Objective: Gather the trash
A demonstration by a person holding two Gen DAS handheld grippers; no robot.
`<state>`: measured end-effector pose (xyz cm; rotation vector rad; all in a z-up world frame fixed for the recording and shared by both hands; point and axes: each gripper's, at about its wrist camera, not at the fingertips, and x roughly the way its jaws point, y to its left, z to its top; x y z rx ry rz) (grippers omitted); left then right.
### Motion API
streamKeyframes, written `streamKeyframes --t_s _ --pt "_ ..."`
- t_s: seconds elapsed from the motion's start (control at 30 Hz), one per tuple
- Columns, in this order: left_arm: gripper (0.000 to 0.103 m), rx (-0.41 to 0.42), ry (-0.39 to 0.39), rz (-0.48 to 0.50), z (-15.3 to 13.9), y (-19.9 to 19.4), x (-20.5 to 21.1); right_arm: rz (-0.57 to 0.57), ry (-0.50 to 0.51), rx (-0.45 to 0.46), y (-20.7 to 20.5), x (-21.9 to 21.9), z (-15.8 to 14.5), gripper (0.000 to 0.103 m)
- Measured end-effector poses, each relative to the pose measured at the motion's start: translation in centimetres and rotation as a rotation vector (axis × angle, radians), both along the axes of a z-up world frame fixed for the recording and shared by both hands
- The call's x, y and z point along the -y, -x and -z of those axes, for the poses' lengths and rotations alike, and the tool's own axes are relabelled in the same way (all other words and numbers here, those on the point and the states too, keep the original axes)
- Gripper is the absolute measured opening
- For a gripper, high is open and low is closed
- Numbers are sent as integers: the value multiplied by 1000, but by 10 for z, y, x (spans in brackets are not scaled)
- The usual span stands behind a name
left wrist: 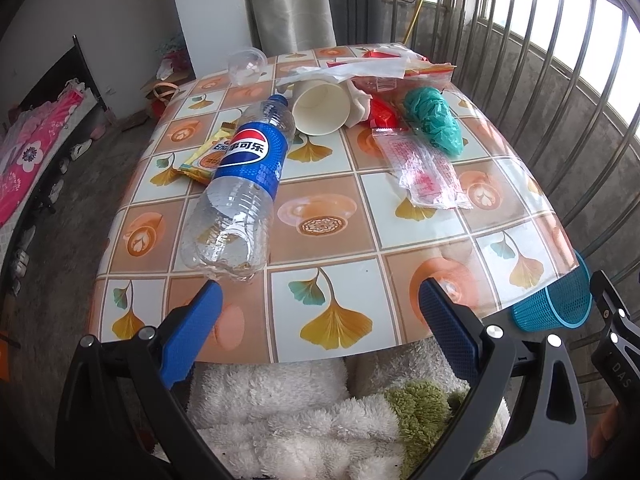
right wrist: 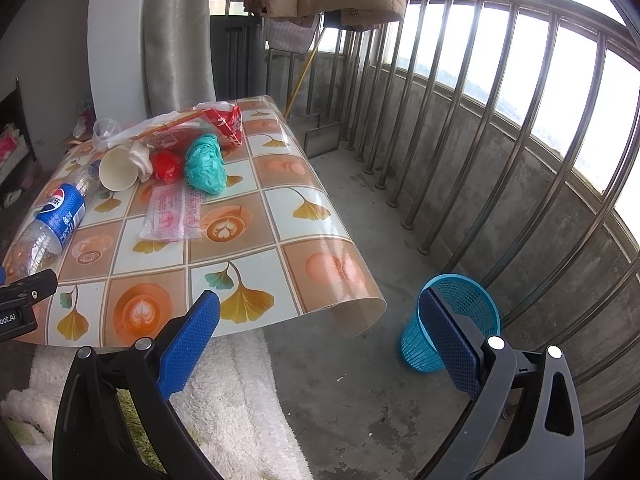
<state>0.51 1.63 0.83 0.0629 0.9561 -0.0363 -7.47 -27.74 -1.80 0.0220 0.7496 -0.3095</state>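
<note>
An empty Pepsi bottle (left wrist: 244, 184) lies on the patterned table (left wrist: 328, 240), also in the right wrist view (right wrist: 52, 220). Beyond it lie a paper cup (left wrist: 320, 106), a teal bag (left wrist: 434, 120), a clear wrapper (left wrist: 424, 168), a yellow snack wrapper (left wrist: 206, 156), a red wrapper (left wrist: 382, 114) and a clear plastic cup (left wrist: 246, 66). A blue mesh bin (right wrist: 452, 320) stands on the floor right of the table. My left gripper (left wrist: 320, 300) is open and empty, over the table's near edge just short of the bottle's base. My right gripper (right wrist: 320, 320) is open and empty, between the table corner and the bin.
A metal railing (right wrist: 480, 120) and concrete wall run along the right. A white fluffy rug (right wrist: 240, 400) lies under the table's near edge. A bed with pink bedding (left wrist: 32, 152) and shoes are on the left. A curtain (right wrist: 176, 32) hangs behind the table.
</note>
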Motion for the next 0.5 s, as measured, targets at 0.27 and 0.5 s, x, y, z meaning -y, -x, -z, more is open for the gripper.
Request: streamKeyframes --t_s 0.27,0.5 --pt "94 0 0 2 0 1 1 -1 -1 0 0 -1 0 97" --pt "94 -1 -2 3 0 0 0 0 -4 0 -1 -2 0 97"
